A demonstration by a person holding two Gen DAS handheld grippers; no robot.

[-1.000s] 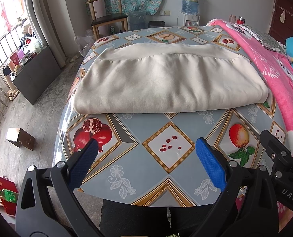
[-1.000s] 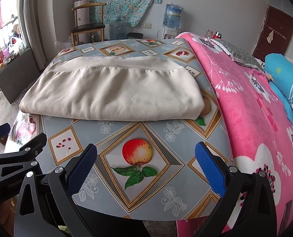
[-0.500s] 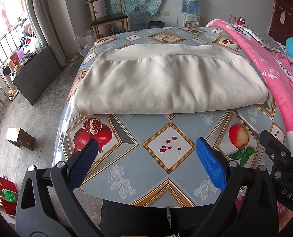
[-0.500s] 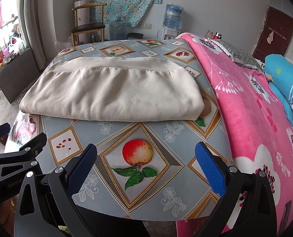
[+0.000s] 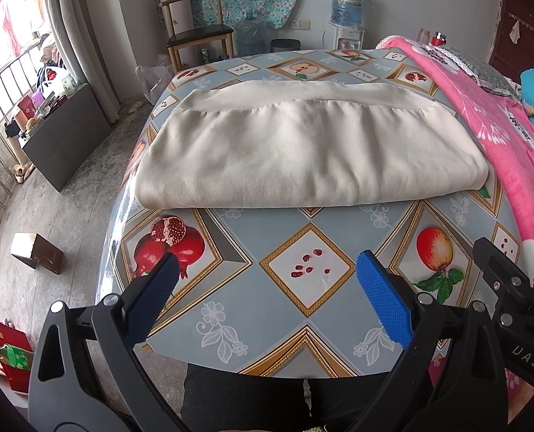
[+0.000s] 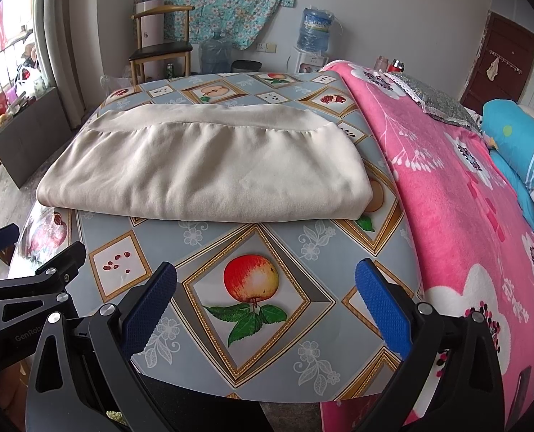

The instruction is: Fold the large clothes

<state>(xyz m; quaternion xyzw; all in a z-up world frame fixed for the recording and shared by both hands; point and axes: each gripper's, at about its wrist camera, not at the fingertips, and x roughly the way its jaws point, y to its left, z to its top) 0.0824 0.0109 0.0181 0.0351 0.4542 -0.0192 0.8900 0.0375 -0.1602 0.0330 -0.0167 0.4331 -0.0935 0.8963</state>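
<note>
A cream garment (image 5: 303, 151) (image 6: 209, 172) lies folded into a wide flat rectangle across the middle of the table (image 5: 303, 288) (image 6: 303, 244), which has a grey fruit-patterned cover. My left gripper (image 5: 267, 295) hovers open over the near table edge, well short of the garment, with nothing between its blue pads. Beside it, my right gripper (image 6: 267, 298) is also open and empty above the apple print near the front edge. The right gripper's black frame (image 5: 508, 288) shows at the edge of the left wrist view.
A pink flowered blanket (image 6: 465, 216) covers a bed touching the table's right side, with a blue pillow (image 6: 511, 151). A wooden chair (image 5: 198, 32) and water bottles (image 5: 348, 3) stand behind the table. On the floor at left are a dark cabinet (image 5: 68, 133) and a small box (image 5: 36, 252).
</note>
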